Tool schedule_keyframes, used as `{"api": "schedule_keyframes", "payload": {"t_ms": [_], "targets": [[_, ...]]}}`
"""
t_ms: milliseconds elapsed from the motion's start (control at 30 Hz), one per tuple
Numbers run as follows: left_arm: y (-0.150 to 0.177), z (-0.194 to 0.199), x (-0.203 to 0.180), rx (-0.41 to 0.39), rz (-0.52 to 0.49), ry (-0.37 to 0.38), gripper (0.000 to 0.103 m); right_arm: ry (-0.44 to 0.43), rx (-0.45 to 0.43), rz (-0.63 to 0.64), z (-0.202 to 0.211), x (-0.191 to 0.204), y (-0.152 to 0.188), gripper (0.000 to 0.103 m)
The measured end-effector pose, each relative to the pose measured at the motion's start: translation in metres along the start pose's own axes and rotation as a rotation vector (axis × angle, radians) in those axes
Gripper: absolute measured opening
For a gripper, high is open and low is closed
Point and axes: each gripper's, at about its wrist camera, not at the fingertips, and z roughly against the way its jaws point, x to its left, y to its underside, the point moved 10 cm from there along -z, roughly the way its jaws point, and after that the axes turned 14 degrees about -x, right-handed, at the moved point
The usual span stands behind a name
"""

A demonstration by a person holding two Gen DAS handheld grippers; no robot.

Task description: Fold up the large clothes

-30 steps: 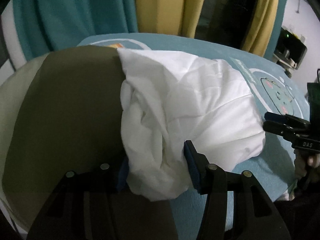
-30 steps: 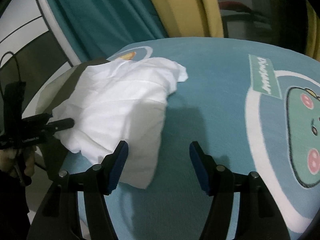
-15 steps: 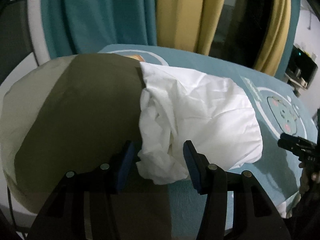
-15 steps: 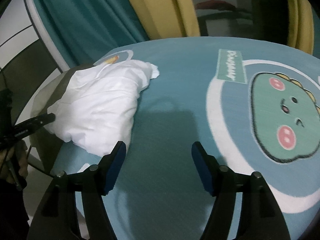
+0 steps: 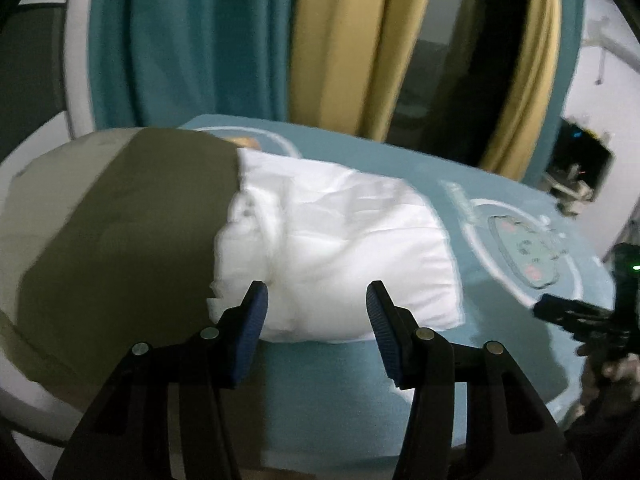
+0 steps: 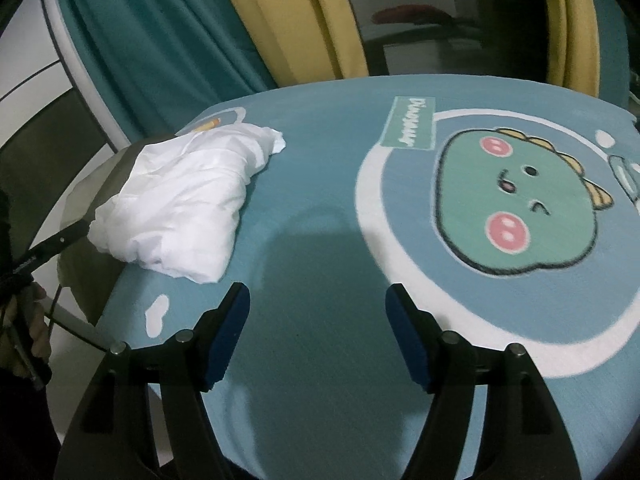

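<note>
The left gripper (image 5: 314, 312) is hanging with its jaws spread and nothing between the pads, the near edge of the white garment (image 5: 340, 248) lying just beyond its tips. The right gripper (image 6: 318, 332) is also standing wide, its jaws having just been opening, with only bare teal dinosaur mat (image 6: 320, 360) between them.

The white garment is sitting bundled at the mat's left side, partly against an olive and beige cloth (image 5: 120, 220) beside it. It looks roughly folded already, though the bundle is lumpy and its far end is trailing loose.

If another fold is wanted, I'd take two corners of one edge, one in each gripper, lift together and lay it flat in the open middle of the mat, well clear of the olive cloth.

No containers are showing here.
</note>
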Motion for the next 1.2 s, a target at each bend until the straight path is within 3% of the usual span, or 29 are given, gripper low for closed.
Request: {"api": "schedule_keyframes", "payload": {"t_ms": [233, 367, 467, 533, 733, 1200], "targets": [[0.013, -0.005, -0.066, 0.007, -0.017, 0.165, 0.054, 0.068, -0.026, -0.045, 0.023, -0.028, 0.003, 0.071], [0.018, -0.011, -0.088, 0.014, -0.036, 0.164, 0.054, 0.095, -0.047, -0.070, 0.037, -0.044, 0.004, 0.088], [0.020, -0.012, -0.098, 0.011, -0.025, 0.176, 0.058, 0.121, -0.057, -0.078, 0.047, -0.055, 0.005, 0.094], [0.019, -0.011, -0.104, 0.006, -0.023, 0.184, 0.069, 0.135, -0.063, -0.082, 0.052, -0.061, 0.005, 0.095], [0.010, -0.006, -0.129, -0.033, -0.050, 0.211, 0.074, 0.182, -0.096, -0.110, 0.072, -0.082, 0.003, 0.096], [-0.035, 0.024, -0.154, -0.168, -0.124, 0.187, 0.077, 0.315, -0.228, -0.085, 0.138, -0.114, -0.031, 0.096]]}}
